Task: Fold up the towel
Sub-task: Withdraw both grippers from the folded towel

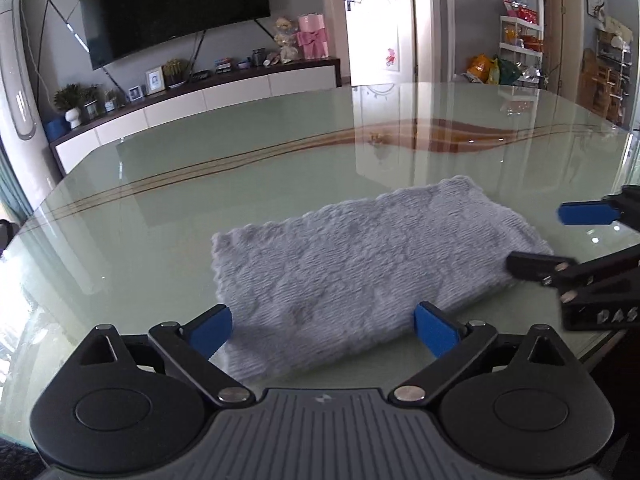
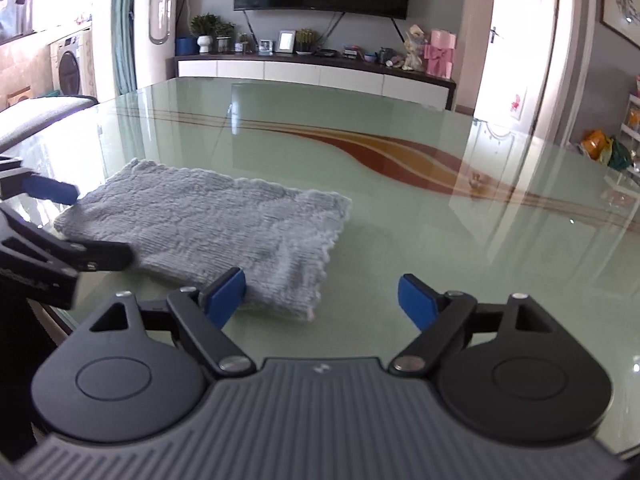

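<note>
A fluffy grey towel (image 1: 360,264) lies folded into a thick rectangle on the glass table (image 1: 240,168). It also shows in the right wrist view (image 2: 216,228). My left gripper (image 1: 324,332) is open, its blue pads either side of the towel's near edge, holding nothing. My right gripper (image 2: 322,300) is open and empty, just off the towel's near right corner. The right gripper also shows at the right of the left wrist view (image 1: 560,236), open at the towel's right end. The left gripper shows at the left of the right wrist view (image 2: 92,224), open at the towel's left end.
The green glass table has brown and gold stripes (image 2: 400,152) across its far half. Its near edge runs just under both grippers. A TV (image 1: 172,8) and a low cabinet (image 1: 200,100) stand beyond the table. A chair back (image 2: 40,112) is at the left edge.
</note>
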A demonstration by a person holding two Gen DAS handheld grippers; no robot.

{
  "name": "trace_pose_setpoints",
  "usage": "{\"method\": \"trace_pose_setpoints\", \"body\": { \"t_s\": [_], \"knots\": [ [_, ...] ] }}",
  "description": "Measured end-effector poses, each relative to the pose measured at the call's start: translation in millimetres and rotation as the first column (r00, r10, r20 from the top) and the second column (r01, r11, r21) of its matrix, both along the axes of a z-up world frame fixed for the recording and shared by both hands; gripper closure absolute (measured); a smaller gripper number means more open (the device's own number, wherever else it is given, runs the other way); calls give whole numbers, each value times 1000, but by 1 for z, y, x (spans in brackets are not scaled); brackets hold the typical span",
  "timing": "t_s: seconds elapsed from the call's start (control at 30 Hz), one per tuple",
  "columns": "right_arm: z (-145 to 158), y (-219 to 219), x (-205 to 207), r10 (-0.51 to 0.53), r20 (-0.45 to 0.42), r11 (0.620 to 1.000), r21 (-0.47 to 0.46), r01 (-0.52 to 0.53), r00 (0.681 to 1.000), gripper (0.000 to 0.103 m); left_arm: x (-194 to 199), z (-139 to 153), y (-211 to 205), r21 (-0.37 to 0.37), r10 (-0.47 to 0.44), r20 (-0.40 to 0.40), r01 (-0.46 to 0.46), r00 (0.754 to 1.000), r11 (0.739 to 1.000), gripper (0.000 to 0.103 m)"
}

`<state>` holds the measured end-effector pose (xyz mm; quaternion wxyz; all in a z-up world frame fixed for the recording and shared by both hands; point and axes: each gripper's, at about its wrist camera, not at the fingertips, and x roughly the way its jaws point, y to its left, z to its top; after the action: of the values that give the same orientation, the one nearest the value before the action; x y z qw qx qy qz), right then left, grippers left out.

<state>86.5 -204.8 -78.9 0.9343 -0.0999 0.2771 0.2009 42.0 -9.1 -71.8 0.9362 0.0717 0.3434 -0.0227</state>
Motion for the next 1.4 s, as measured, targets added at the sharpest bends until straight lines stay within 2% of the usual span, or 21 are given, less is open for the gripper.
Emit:
{"method": "trace_pose_setpoints", "body": {
  "t_s": [0.17,0.27,0.37,0.43,0.53,0.73,0.83,0.93,1.03,1.23,1.4],
  "knots": [
    [2,-9,0,-49,14,999,-18,50,999,19,-14,7,13,28,51,6,-51,999,998,6],
    [11,-17,-3,-65,32,997,30,64,997,19,-17,16,23,-11,83,17,-83,996,997,6],
    [15,-17,5,-103,64,994,23,102,993,18,-9,22,24,-21,93,35,-93,995,995,6],
    [9,-16,17,-117,26,993,9,117,993,19,2,21,19,2,103,43,-103,994,995,6],
    [1,-17,23,-133,2,991,-8,133,991,17,13,14,15,35,113,11,-113,994,993,5],
    [1,-40,24,-227,16,974,-1,227,974,19,10,15,22,18,117,9,-117,993,993,5],
    [7,-46,16,-206,44,978,53,204,977,19,10,14,23,7,108,8,-108,994,994,4],
    [12,-39,11,-142,57,986,91,136,988,18,14,14,19,13,95,8,-95,995,995,5],
    [3,-25,11,-99,38,994,39,98,994,18,16,13,18,16,84,9,-85,996,996,5],
    [-5,-26,6,-136,40,990,-29,137,990,16,8,14,31,21,95,8,-95,995,995,4],
    [-4,-29,1,-140,44,990,-20,141,989,16,-3,18,44,49,149,-2,-149,989,988,6]
  ]
}}
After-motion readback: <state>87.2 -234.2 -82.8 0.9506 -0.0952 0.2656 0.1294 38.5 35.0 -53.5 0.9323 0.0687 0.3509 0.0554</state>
